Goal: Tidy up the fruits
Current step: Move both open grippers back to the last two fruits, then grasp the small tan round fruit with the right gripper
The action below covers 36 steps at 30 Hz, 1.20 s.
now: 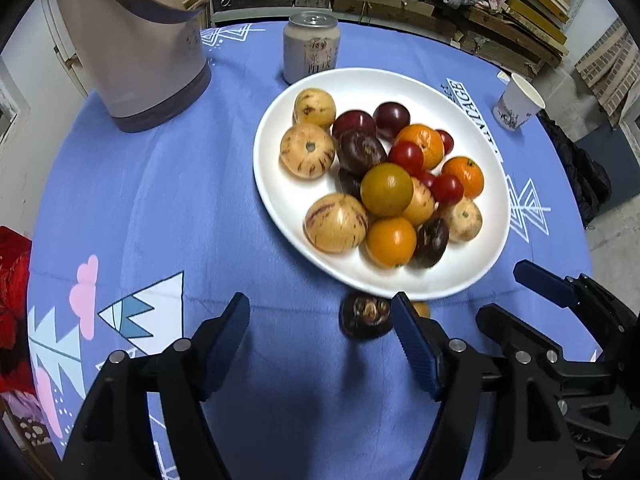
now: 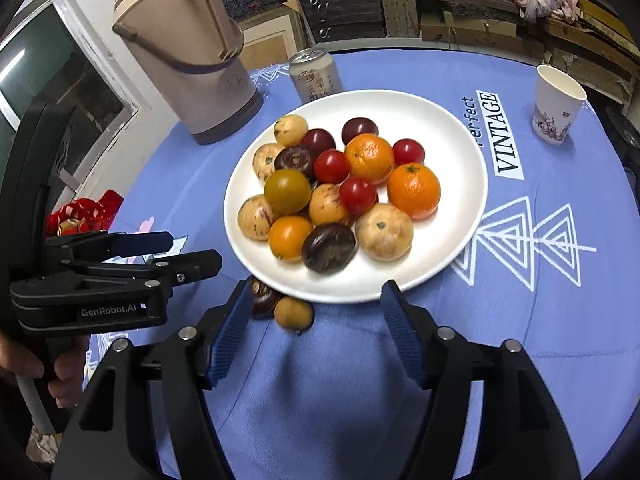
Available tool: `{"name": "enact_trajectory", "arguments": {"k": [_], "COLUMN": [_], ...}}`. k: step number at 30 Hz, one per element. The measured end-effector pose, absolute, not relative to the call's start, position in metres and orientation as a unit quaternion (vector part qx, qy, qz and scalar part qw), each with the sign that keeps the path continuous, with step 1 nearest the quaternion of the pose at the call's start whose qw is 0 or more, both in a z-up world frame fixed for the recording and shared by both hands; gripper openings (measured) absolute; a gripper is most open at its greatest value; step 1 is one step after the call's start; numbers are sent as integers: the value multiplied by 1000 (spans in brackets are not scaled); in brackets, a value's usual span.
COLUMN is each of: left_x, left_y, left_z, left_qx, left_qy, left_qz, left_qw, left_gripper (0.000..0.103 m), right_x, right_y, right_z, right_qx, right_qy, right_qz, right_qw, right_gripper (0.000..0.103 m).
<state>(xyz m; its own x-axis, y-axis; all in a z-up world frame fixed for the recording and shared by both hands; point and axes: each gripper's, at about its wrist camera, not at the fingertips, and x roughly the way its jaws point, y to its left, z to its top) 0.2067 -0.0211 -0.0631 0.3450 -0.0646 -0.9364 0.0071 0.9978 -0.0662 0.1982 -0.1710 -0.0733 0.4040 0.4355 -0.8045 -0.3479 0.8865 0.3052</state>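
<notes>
My left gripper (image 1: pixel 322 344) and right gripper (image 2: pixel 316 330) are spread, empty; plate (image 2: pixel 448 128) beyond, thermos (image 2: pixel 192 72) far left.

The left gripper (image 1: pixel 322 344) sits at the bottom of its own view with its two blue pads spread apart and nothing squeezed between them, and it shows again at the left edge of the right wrist view, seen from the side. A bare hand (image 2: pixel 66 374) in the lower left of that view wraps around its grey handle. The right gripper (image 2: pixel 316 332) fills the bottom of its own view, tipped downward with its blue pads wide apart and holding nothing, and it also pokes in at the lower right of the left wrist view.
</notes>
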Motion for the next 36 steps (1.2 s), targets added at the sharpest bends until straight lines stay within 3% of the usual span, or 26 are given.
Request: {"name": "enact_trajectory", "arguments": {"k": [22,26,36], "left_x": [189,190,193], "left_y": [-13,-5,-2], "left_z": [-93,-98,-102], "left_qx": [-26,-30,-24], "left_qy": [608,612,613], "left_qz": [-12,-4,-6], "left_qw": [794,791,790], "left_gripper": [78,78,78], "right_x": [189,194,201], "right_y": [-155,-147,-123], "right_z": [-111,-120,-133], "right_qx": [-5,-16,-34], "right_qy": [517,525,531], "right_qz": [245,251,269], "right_qw": [820,813,803], "right_gripper": [67,57,45]}}
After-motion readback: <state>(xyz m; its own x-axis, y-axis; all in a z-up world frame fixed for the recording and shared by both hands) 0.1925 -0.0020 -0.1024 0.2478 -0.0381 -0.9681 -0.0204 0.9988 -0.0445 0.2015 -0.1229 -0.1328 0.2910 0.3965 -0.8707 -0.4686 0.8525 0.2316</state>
